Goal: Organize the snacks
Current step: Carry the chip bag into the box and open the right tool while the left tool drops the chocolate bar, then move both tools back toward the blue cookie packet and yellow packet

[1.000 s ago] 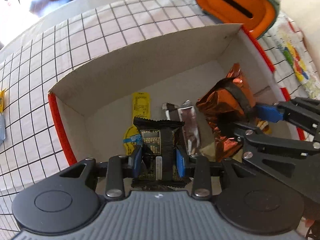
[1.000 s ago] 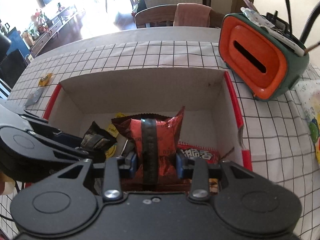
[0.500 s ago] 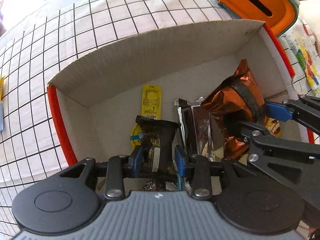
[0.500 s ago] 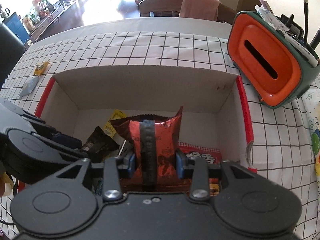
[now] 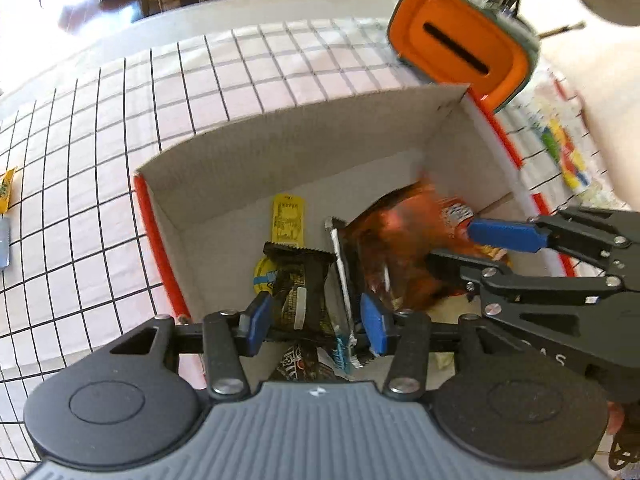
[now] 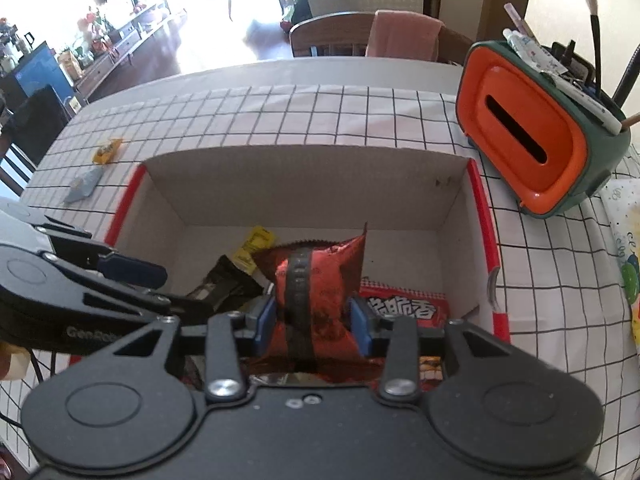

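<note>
Your right hand-held gripper (image 6: 312, 322) clamps one red snack bag (image 6: 320, 280) above the cardboard box (image 6: 304, 184). Your left hand-held gripper (image 5: 314, 320) is opening, one dark wrapper (image 5: 302, 280) loose between its pads. Two packets (image 6: 106, 151) lie on the tabletop (image 6: 280, 116).

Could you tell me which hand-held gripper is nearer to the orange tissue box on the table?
The right hand-held gripper. It works at the cardboard box's right side, the side where the tissue box stands; the left hand-held gripper is over the box's left part, farther away.

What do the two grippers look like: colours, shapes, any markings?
Both grippers are black linkage frames with silver rivets, round black discs at each side and blue finger pads. The left gripper has a ribbed grey base; white "GenRobo" lettering shows on its side. The right gripper has a plain black base.
</note>
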Demonstrator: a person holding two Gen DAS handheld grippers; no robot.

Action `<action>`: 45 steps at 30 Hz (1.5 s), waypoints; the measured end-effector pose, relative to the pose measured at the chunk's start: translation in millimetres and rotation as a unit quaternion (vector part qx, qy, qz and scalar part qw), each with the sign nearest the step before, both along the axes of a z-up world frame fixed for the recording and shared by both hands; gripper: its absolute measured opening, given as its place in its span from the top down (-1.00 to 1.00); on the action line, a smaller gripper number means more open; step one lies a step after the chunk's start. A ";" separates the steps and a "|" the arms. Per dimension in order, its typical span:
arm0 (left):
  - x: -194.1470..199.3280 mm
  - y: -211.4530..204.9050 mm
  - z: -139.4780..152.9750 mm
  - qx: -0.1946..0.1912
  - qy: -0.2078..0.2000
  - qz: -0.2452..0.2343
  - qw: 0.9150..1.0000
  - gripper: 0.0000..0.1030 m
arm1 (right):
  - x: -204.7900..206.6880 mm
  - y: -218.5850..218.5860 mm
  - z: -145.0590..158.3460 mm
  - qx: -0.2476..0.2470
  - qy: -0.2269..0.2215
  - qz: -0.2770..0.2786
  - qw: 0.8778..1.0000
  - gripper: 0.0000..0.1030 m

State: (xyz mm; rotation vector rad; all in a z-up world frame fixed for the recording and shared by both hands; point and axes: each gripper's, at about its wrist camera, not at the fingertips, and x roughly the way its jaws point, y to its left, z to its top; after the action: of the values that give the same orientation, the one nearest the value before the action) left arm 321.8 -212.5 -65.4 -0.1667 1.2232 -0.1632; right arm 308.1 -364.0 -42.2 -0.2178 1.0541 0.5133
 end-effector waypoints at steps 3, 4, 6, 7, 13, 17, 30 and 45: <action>-14.7 7.9 14.5 -0.009 -0.029 0.003 1.000 0.00 | -10.0 -1.8 10.4 0.015 -0.010 0.002 1.000 0.23; -19.3 10.2 18.9 -0.011 -0.038 0.003 0.999 -0.01 | -13.2 -2.0 13.7 0.019 -0.014 0.003 1.000 0.23; -29.2 14.9 28.7 -0.014 -0.059 0.002 0.998 -0.01 | -21.9 -2.2 22.8 0.033 -0.024 0.010 0.999 0.22; -34.2 17.0 33.3 -0.014 -0.070 0.001 0.997 -0.01 | -25.7 -1.6 26.2 0.038 -0.027 0.013 0.999 0.22; -64.2 27.8 58.0 -0.003 -0.129 -0.003 0.992 -0.05 | -50.7 3.9 46.0 0.065 -0.054 0.022 0.996 0.13; -83.0 40.1 67.7 0.012 -0.158 0.002 0.987 -0.07 | -64.3 9.4 53.2 0.084 -0.068 0.020 0.994 -0.04; -141.1 120.1 68.2 0.028 -0.208 0.043 0.977 -0.46 | -88.5 69.4 56.6 0.109 -0.080 0.038 0.990 -0.65; -160.2 234.3 39.4 0.020 -0.225 0.055 0.973 -0.66 | -82.9 175.6 44.7 0.106 -0.084 0.052 0.989 -1.00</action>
State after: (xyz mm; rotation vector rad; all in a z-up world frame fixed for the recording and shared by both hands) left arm 161.6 21.8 -26.0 -0.1523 0.7626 -0.0728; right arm 225.2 -188.4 2.5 -0.1262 0.8194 0.6849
